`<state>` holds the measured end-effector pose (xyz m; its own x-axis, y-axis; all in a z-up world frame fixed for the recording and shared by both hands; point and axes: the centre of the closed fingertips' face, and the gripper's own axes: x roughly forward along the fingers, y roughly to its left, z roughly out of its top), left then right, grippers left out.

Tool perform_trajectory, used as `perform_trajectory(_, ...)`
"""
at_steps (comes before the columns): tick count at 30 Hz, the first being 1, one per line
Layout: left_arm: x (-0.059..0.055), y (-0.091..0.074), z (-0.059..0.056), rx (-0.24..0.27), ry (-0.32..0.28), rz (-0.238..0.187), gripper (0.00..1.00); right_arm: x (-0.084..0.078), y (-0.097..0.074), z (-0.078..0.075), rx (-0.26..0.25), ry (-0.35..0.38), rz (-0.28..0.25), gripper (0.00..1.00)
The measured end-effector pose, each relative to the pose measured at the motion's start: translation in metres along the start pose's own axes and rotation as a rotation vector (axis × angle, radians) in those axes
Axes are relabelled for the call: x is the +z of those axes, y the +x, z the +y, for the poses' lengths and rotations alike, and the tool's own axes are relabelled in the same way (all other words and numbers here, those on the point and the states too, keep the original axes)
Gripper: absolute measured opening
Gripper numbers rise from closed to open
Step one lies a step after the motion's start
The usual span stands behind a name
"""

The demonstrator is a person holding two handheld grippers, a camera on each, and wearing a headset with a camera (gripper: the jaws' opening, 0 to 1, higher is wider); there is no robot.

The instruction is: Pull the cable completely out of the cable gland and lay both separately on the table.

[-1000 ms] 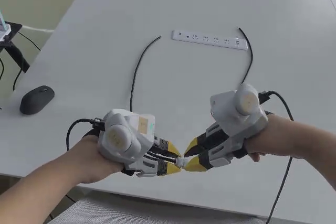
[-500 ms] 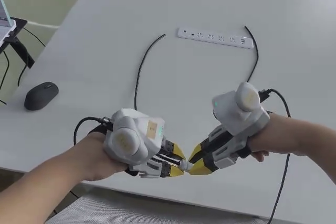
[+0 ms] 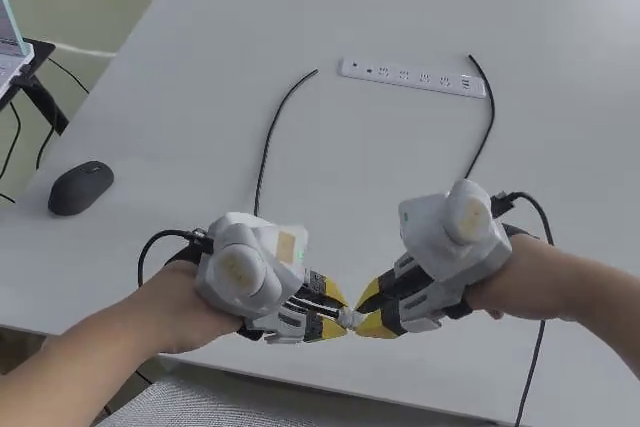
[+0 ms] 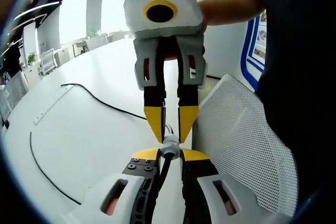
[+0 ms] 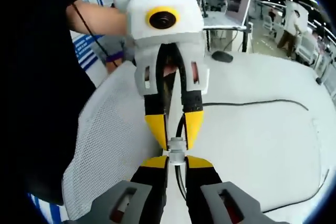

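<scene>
A small pale grey gland (image 5: 177, 148) hung in the air, clamped in the right gripper (image 5: 177, 162). A thin black cable (image 4: 164, 167), threaded in it, ran back between the jaws of the left gripper (image 4: 170, 154).

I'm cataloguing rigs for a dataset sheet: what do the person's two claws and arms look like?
The left claw and right claw match: rounded white housings, dark grey jaws with yellow tips, a black lead trailing from each rear. The left one bears a tan sticker. Forearms are bare; a black short sleeve shows in the right gripper view.
</scene>
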<state>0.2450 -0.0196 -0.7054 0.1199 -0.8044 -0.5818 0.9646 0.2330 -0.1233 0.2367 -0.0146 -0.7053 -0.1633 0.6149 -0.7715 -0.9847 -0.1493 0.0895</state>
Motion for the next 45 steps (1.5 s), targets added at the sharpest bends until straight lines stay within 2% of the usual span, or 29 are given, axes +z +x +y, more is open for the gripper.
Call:
perform_trajectory(3,0.004,-0.002,0.002,0.003,-0.093,-0.048,0.15,0.002,-0.002,-0.001,-0.122,-0.06,0.015,0.06)
perform_trajectory(6,0.006,-0.004,0.003,0.009,-0.12,-0.066,0.15,0.004,-0.004,-0.002,-0.242,-0.205,0.034,0.06)
perform_trajectory(9,0.009,-0.007,0.008,0.02,-0.201,-0.099,0.15,0.008,-0.007,-0.008,-0.379,-0.236,0.035,0.06)
perform_trajectory(12,0.011,-0.01,0.011,0.025,-0.23,-0.12,0.15,0.01,-0.009,-0.011,-0.498,-0.298,0.042,0.07)
perform_trajectory(15,0.014,-0.015,0.014,0.022,-0.292,-0.146,0.15,0.014,-0.011,-0.013,-0.591,-0.397,0.05,0.07)
perform_trajectory(18,0.016,-0.015,0.013,0.026,-0.292,-0.146,0.15,0.014,-0.01,-0.014,-0.611,-0.389,0.037,0.07)
perform_trajectory(21,0.015,-0.013,0.011,0.03,-0.274,-0.137,0.15,0.014,-0.01,-0.015,-0.604,-0.37,0.033,0.07)
perform_trajectory(27,0.015,-0.016,0.011,0.033,-0.263,-0.144,0.15,0.018,-0.013,-0.015,-0.554,-0.309,-0.015,0.08)
perform_trajectory(29,0.015,-0.018,0.009,0.042,-0.198,-0.14,0.15,0.019,-0.013,-0.014,-0.507,-0.25,-0.034,0.08)
perform_trajectory(32,0.015,-0.02,0.007,0.043,-0.169,-0.14,0.15,0.022,-0.014,-0.011,-0.446,-0.143,-0.078,0.09)
perform_trajectory(35,0.013,-0.022,0.007,0.047,-0.121,-0.123,0.15,0.019,-0.016,-0.01,-0.38,0.049,-0.119,0.13)
perform_trajectory(39,0.014,-0.027,0.009,0.063,-0.066,-0.128,0.15,0.016,-0.023,-0.015,-0.351,0.181,-0.148,0.17)
perform_trajectory(41,0.016,-0.029,0.009,0.069,-0.039,-0.134,0.15,0.016,-0.027,-0.018,-0.345,0.25,-0.176,0.15)
perform_trajectory(45,0.016,-0.031,0.005,0.051,0.005,-0.125,0.15,0.014,-0.029,-0.018,-0.32,0.382,-0.201,0.12)
